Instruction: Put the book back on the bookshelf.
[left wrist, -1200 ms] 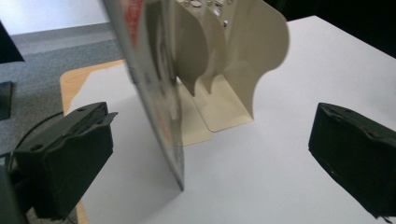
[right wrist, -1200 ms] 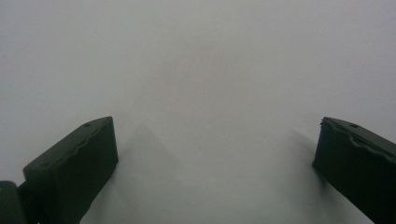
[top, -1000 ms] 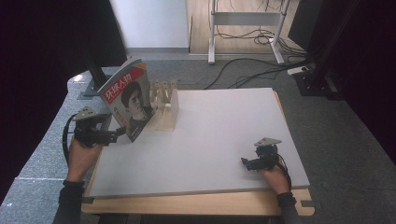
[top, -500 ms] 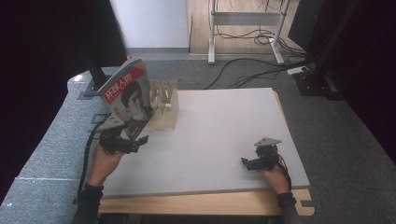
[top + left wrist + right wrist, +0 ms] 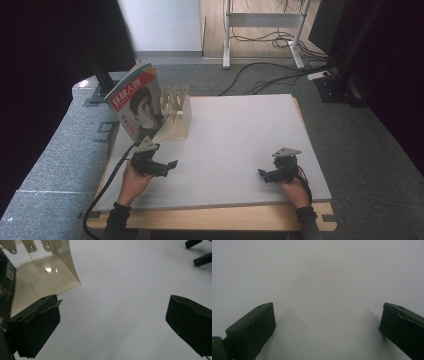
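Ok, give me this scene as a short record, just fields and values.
surface: white table
rack: beige slotted stand, far left of table
magazine: magazine with a portrait cover, upright, leaning at the stand's left end
left tool: left tool open, empty, low over the table in front of the stand
right tool: right tool open, empty, near the front right edge

One table (image 5: 240, 145). One magazine (image 5: 136, 102), standing in rack. One rack (image 5: 176, 116), beige, several slots; exact slot count unclear. Two grippers: left gripper (image 5: 167, 165), right gripper (image 5: 264, 173). Each gripper: two black fingers (image 5: 37, 325), so four fingers total. Two grey three-cornered plates, one per gripper. Two hands: left hand (image 5: 134, 179), right hand (image 5: 295, 189). One cable (image 5: 107, 192) trailing from left gripper. One white frame (image 5: 265, 22) on floor behind table, several cables under it.
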